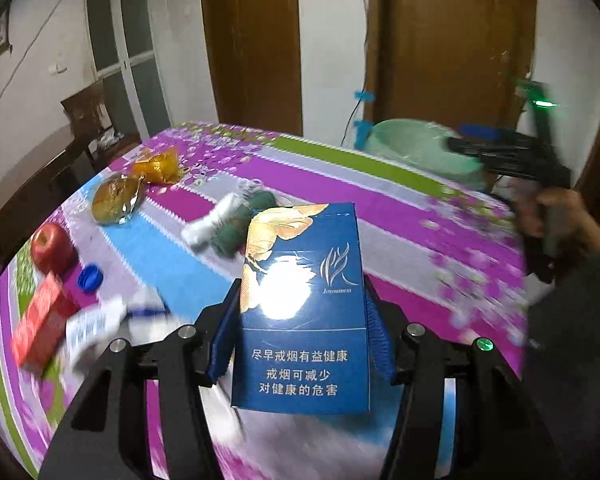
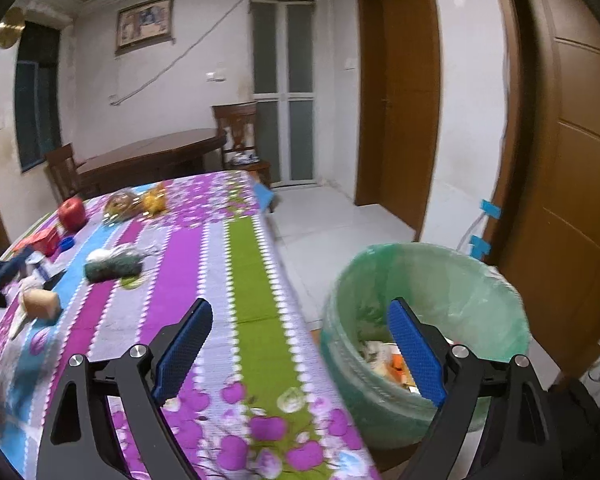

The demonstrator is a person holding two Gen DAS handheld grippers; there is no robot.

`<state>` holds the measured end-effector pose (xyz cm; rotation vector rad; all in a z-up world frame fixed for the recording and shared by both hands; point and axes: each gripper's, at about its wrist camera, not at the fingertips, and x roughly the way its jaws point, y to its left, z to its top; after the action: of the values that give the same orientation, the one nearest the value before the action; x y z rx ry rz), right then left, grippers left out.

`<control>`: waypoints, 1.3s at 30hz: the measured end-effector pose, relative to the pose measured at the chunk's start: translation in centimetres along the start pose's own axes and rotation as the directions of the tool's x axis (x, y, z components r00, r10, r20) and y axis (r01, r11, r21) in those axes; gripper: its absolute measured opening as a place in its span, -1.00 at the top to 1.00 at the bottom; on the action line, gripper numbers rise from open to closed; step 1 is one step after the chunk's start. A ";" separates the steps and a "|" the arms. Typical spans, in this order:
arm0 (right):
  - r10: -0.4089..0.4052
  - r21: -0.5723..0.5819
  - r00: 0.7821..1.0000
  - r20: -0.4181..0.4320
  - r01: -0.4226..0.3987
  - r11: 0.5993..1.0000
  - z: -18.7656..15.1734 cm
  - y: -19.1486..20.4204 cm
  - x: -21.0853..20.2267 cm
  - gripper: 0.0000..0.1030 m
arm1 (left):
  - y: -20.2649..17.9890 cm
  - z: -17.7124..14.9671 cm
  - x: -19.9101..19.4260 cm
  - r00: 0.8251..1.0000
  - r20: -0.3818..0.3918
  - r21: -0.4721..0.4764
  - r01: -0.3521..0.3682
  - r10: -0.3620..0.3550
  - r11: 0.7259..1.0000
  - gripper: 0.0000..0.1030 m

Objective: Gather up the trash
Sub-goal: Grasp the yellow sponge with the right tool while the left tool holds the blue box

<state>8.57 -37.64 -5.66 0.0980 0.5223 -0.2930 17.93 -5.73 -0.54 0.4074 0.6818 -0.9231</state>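
My left gripper [image 1: 300, 300] is shut on a blue cigarette pack [image 1: 304, 304] and holds it upright above the striped tablecloth [image 1: 400, 220]. My right gripper [image 2: 300, 316] is open and empty at the table's right edge, its right finger over the green-lined trash bin [image 2: 460, 280], which holds some scraps. The bin also shows in the left wrist view [image 1: 416, 144]. On the table lie a white and green wad [image 1: 228, 224], a red box [image 1: 40, 324], a blue bottle cap [image 1: 90, 278], a white wrapper [image 1: 96, 324], a foil-wrapped bun [image 1: 114, 200] and an orange wrapper [image 1: 160, 166].
A red apple [image 1: 52, 248] sits near the table's left edge. A dark wooden table [image 2: 152, 156] and chairs [image 2: 240, 136] stand behind. Brown doors [image 2: 404, 92] line the right wall. White tiled floor [image 2: 320, 220] lies beside the bin.
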 end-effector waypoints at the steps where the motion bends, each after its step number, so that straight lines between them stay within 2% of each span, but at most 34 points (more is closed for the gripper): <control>1: 0.014 -0.010 1.000 -0.001 -0.014 1.000 0.0 0.5 0.1 -0.66 | -0.3 -0.8 -0.7 1.000 0.006 -0.005 -0.007 0.007 1.000 -0.04; 3: 0.066 -0.045 0.998 -0.012 -0.067 0.997 0.3 2.1 0.3 -0.61 | -0.5 -3.0 -2.3 1.000 0.010 -0.046 -0.028 0.029 0.999 -0.04; 6: 0.134 -0.095 0.991 -0.019 -0.135 0.986 0.8 4.5 0.4 -0.48 | 0.5 -5.9 -4.3 0.994 0.001 -0.145 -0.105 0.106 0.984 -0.04; 8: 0.197 -0.129 0.980 -0.032 -0.200 0.971 1.3 6.6 0.5 -0.47 | 1.5 -7.7 -5.6 0.988 0.002 -0.236 -0.147 0.151 0.961 -0.04; 10: 0.270 -0.151 0.962 -0.051 -0.274 0.950 1.9 8.9 0.9 -0.34 | 2.5 -9.2 -6.6 0.978 -0.006 -0.329 -0.200 0.209 0.923 -0.04; 13: 0.353 -0.180 0.931 -0.091 -0.364 0.914 2.7 12.0 1.3 -0.27 | 3.7 -10.8 -7.2 0.959 -0.041 -0.427 -0.271 0.281 0.863 -0.04; 15: 0.431 -0.213 0.892 -0.139 -0.452 0.866 3.1 14.8 1.7 -0.27 | 4.5 -11.7 -7.6 0.944 -0.069 -0.481 -0.316 0.324 0.818 -0.04; 17: 0.507 -0.280 0.838 -0.201 -0.545 0.790 3.1 18.1 2.2 -0.27 | 5.1 -12.4 -7.8 0.935 -0.085 -0.530 -0.334 0.343 0.779 -0.04; 18: 0.530 -0.307 0.816 -0.229 -0.577 0.757 2.9 19.3 2.3 -0.28 | 5.2 -12.6 -7.9 0.935 -0.085 -0.546 -0.332 0.343 0.769 -0.04; 19: 0.552 -0.359 0.790 -0.266 -0.613 0.704 2.7 21.0 2.7 -0.28 | 5.5 -12.9 -7.9 0.936 -0.085 -0.560 -0.329 0.342 0.761 -0.04; 20: 0.555 -0.405 0.779 -0.292 -0.627 0.666 2.4 22.3 3.1 -0.28 | 5.6 -13.1 -7.8 0.937 -0.089 -0.572 -0.327 0.339 0.752 -0.04; 23: 0.564 -0.475 0.741 -0.365 -0.669 0.572 2.1 24.9 4.5 -0.30 | 5.5 -13.1 -7.4 0.936 -0.100 -0.577 -0.331 0.337 0.747 -0.04; 25: 0.571 -0.474 0.709 -0.414 -0.704 0.529 2.2 25.7 5.7 -0.34 | 5.4 -13.2 -7.3 0.937 -0.101 -0.581 -0.327 0.333 0.745 -0.04; 29: 0.572 -0.482 0.658 -0.490 -0.751 0.451 1.8 27.7 7.9 -0.36 | 5.6 -13.5 -7.1 0.943 -0.102 -0.599 -0.313 0.317 0.737 -0.04; 30: 0.567 -0.491 0.658 -0.496 -0.751 0.442 1.6 28.1 8.4 -0.36 | 5.7 -13.6 -6.9 0.942 -0.110 -0.598 -0.317 0.316 0.736 -0.04; 32: 0.562 -0.502 0.639 -0.525 -0.766 0.402 1.1 29.0 9.2 -0.36 | 5.8 -13.5 -6.7 0.942 -0.116 -0.598 -0.319 0.314 0.735 -0.04; 35: 0.552 -0.522 0.632 -0.544 -0.770 0.367 0.6 29.9 9.8 -0.32 | 5.9 -13.2 -6.7 0.941 -0.117 -0.596 -0.323 0.318 0.735 -0.04; 37: 0.550 -0.519 0.626 -0.553 -0.775 0.360 0.5 30.2 10.2 -0.05 | 6.0 -13.1 -6.7 0.941 -0.117 -0.597 -0.323 0.319 0.734 -0.04; 38: 0.548 -0.512 0.621 -0.560 -0.780 0.361 0.5 30.3 10.4 -0.02 | 6.0 -13.1 -6.7 0.940 -0.118 -0.597 -0.324 0.320 0.734 -0.04; 39: 0.546 -0.514 0.627 -0.556 -0.776 0.366 0.4 30.3 10.5 0.03 | 6.0 -13.0 -6.7 0.940 -0.119 -0.597 -0.326 0.321 0.733 -0.04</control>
<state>26.56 -11.41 -10.04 -0.4418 0.8239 0.8056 15.47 9.24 -5.10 -0.0578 0.8435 -0.3258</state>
